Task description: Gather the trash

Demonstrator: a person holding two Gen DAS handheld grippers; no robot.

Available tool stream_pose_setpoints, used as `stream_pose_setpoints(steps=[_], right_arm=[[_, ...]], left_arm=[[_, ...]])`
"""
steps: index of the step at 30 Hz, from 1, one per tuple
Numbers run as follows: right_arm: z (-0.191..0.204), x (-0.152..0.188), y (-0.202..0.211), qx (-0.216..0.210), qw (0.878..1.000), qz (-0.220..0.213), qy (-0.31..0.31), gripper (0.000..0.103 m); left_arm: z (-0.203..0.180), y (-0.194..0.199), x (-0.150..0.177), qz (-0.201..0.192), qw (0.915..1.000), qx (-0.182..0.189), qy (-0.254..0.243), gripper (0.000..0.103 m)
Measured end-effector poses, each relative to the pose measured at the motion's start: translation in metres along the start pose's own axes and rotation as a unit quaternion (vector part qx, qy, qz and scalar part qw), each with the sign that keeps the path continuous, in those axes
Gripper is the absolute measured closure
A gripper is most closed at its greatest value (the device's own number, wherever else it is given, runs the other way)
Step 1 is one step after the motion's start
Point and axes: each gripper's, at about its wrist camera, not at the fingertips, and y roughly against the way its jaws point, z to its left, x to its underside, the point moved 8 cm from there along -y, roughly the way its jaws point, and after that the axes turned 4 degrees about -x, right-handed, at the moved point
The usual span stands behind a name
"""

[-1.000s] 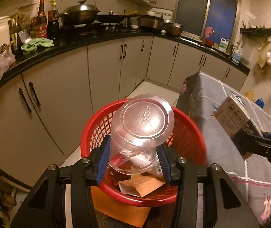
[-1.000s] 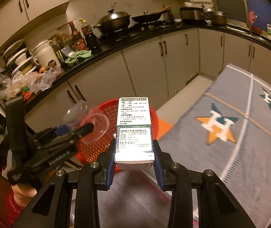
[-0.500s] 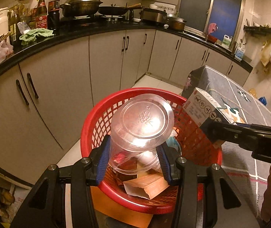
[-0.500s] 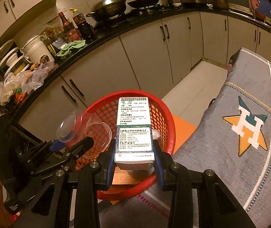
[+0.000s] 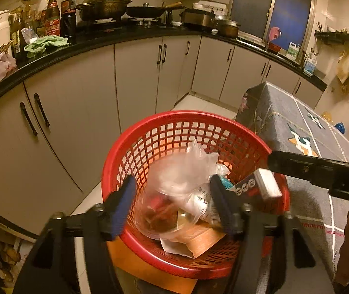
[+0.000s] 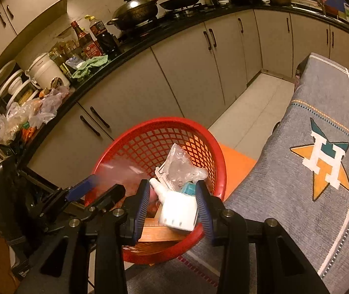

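A red mesh basket (image 5: 184, 116) (image 6: 164, 122) holds a clear bag (image 5: 186, 166), a cardboard piece (image 5: 198, 240) and other scraps. My left gripper (image 5: 172, 204) hangs over its near rim with its jaws opening. A clear plastic cup (image 5: 159, 220), blurred, drops between the pads without touching them. My right gripper (image 6: 173, 205) is over the basket's right side, its jaws opening too. The white printed box (image 6: 178, 210) (image 5: 260, 186) sits tilted and loose between those pads, tipping into the basket. In the right wrist view the left gripper (image 6: 96, 188) shows at the left.
A table under a grey cloth with star logos (image 6: 321, 161) stands right of the basket. An orange stool (image 6: 238, 161) is under the basket. Behind run pale cabinets (image 5: 137, 78) under a black counter (image 5: 101, 41) crowded with bottles, a wok and bags.
The left jaws have spread and the clear cup has slipped out and down into the basket. The right gripper came lower over the basket and let the white box go, which now tips in.
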Motion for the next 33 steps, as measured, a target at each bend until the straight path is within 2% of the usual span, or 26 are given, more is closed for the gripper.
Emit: stream_pose_setpoints(steps=[3, 5, 6, 8, 11, 13, 14, 16, 22, 24, 27, 33], right_arm=[[-0.001, -0.003, 0.017, 0.0, 1.0, -0.019, -0.004, 0.058], [-0.002, -0.004, 0.034, 0.004, 0.999, -0.035, -0.005, 0.052], [-0.002, -0.004, 0.041, 0.009, 0.999, -0.043, -0.004, 0.045], [-0.002, -0.002, 0.061, 0.026, 0.998, -0.061, 0.004, 0.037], [-0.004, 0.006, 0.087, 0.068, 0.994, -0.081, 0.019, 0.028], [-0.004, 0.016, 0.106, 0.097, 0.99, -0.096, 0.033, 0.016], [-0.005, 0.021, 0.114, 0.113, 0.988, -0.102, 0.038, 0.014], [-0.008, 0.035, 0.134, 0.15, 0.98, -0.117, 0.053, 0.009], [-0.025, 0.082, 0.18, 0.244, 0.957, -0.135, 0.079, 0.006], [-0.031, 0.096, 0.194, 0.269, 0.95, -0.138, 0.082, 0.005], [-0.038, 0.111, 0.211, 0.283, 0.945, -0.143, 0.08, 0.005], [-0.038, 0.128, 0.229, 0.297, 0.938, -0.156, 0.084, 0.002]], left_arm=[[0.001, 0.007, -0.002, -0.011, 0.9999, -0.003, 0.003, 0.034], [0.003, 0.015, -0.004, -0.02, 0.9997, -0.007, 0.012, 0.031], [0.004, 0.02, -0.004, -0.027, 0.9994, -0.014, 0.015, 0.031], [0.005, 0.032, -0.004, -0.039, 0.9986, -0.031, 0.019, 0.024], [0.003, 0.056, -0.002, -0.063, 0.9967, -0.044, 0.027, 0.015], [-0.003, 0.075, 0.002, -0.085, 0.994, -0.067, 0.017, 0.008], [-0.006, 0.081, 0.004, -0.093, 0.9929, -0.074, 0.012, 0.005], [-0.013, 0.098, 0.01, -0.115, 0.9889, -0.094, 0.002, 0.005], [-0.046, 0.132, 0.031, -0.155, 0.9738, -0.158, -0.053, 0.0], [-0.057, 0.138, 0.036, -0.161, 0.9733, -0.151, -0.062, 0.0], [-0.072, 0.142, 0.044, -0.156, 0.9751, -0.141, -0.07, 0.0], [-0.076, 0.146, 0.053, -0.142, 0.9737, -0.168, -0.061, 0.0]])
